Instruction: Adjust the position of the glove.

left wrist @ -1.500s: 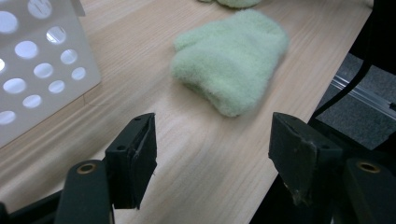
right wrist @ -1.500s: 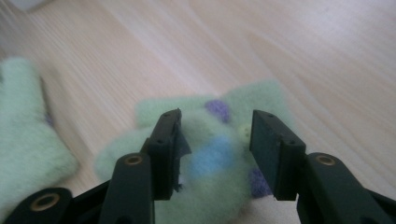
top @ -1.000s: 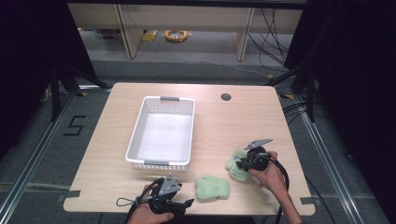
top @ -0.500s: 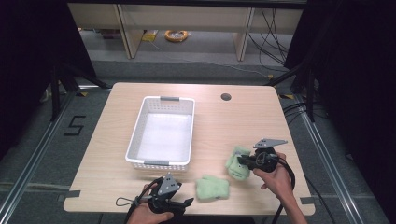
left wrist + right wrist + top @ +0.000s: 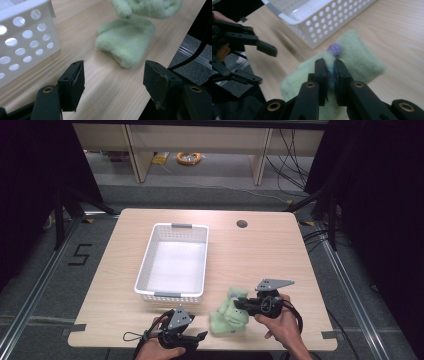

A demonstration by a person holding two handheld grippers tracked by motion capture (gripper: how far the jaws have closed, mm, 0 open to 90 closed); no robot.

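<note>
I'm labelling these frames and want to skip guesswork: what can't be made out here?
- Right claw: what it pinches on the green fuzzy item, hidden between its jaws in the right gripper view.
- How many green pieces: blurred together in the high view.
- White basket: cut off by the left gripper view's edge.

Table (image 5: 250, 250): pale wood-grain top, smooth, low satin sheen. Basket (image 5: 172, 262) on it: white plastic, perforated walls, slightly glossy. Beside the basket, two green socks (image 5: 126, 41): fuzzy, fleecy cloth, matt; one carries a purple fuzzy pom-pom (image 5: 334, 49). Left gripper (image 5: 113, 86) and right gripper (image 5: 331, 72): matt black plastic jaws, pad edges worn rough, brass-coloured metal rivets.
</note>
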